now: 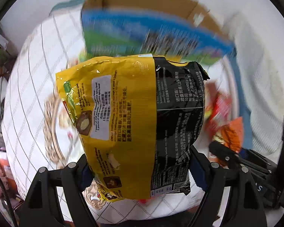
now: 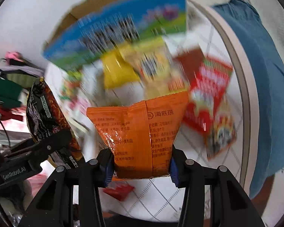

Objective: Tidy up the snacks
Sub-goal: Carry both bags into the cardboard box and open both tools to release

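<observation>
— Left gripper (image 1: 140,172) is clamping the yellow-and-black noodle packet (image 1: 134,124); we're carrying it above the table (image 1: 34,79), toward the cardboard box (image 1: 142,1).

— Right gripper (image 2: 141,166) is pinching the smaller orange sachet (image 2: 140,132); we're keeping both squeezes firm, avoiding collisions.

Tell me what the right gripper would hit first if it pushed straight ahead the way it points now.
Probably the snack packets lying on the table, likely the yellow packet just beyond the orange packet clamped in the right gripper. Motion blur leaves depth uncertain.
</observation>
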`<state>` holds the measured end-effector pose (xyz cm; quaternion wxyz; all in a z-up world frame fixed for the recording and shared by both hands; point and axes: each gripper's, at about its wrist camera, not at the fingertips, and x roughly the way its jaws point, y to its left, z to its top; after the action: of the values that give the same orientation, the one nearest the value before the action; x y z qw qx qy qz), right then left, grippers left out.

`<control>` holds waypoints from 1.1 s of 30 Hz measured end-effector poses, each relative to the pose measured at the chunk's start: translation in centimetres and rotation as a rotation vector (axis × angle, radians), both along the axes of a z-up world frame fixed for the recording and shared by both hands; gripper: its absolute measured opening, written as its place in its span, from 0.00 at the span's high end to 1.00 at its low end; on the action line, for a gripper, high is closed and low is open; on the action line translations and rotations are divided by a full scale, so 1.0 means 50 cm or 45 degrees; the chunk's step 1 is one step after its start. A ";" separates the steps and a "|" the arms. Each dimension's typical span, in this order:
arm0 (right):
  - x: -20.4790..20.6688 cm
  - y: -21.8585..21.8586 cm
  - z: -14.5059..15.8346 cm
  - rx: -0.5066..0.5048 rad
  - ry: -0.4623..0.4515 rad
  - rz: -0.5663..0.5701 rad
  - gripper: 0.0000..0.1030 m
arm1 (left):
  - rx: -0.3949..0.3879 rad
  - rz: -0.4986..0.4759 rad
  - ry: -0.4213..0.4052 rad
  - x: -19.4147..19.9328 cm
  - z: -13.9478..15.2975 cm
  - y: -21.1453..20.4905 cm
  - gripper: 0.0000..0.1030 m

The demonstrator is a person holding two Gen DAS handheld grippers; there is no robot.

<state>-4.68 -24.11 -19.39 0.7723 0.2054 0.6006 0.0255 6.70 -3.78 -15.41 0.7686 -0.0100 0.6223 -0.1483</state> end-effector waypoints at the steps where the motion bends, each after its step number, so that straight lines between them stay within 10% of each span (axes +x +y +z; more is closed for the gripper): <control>1: 0.016 -0.010 0.022 0.013 -0.024 0.009 0.52 | -0.022 0.005 -0.019 0.009 0.028 -0.006 0.20; 11: 0.344 -0.070 0.203 -0.027 -0.272 0.097 0.52 | -0.050 0.039 -0.144 0.211 0.161 -0.071 0.20; 29: 0.744 -0.042 -0.045 -0.032 0.057 0.314 0.51 | 0.099 0.001 0.308 0.621 -0.052 -0.180 0.20; 33: 0.782 -0.044 -0.101 -0.019 0.116 0.360 0.13 | 0.120 0.009 0.348 0.638 -0.080 -0.180 0.16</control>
<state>34.41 -26.33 -24.45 0.7346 0.1138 0.6581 0.1200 38.60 -12.77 -19.42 0.6769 0.0037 0.7273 -0.1134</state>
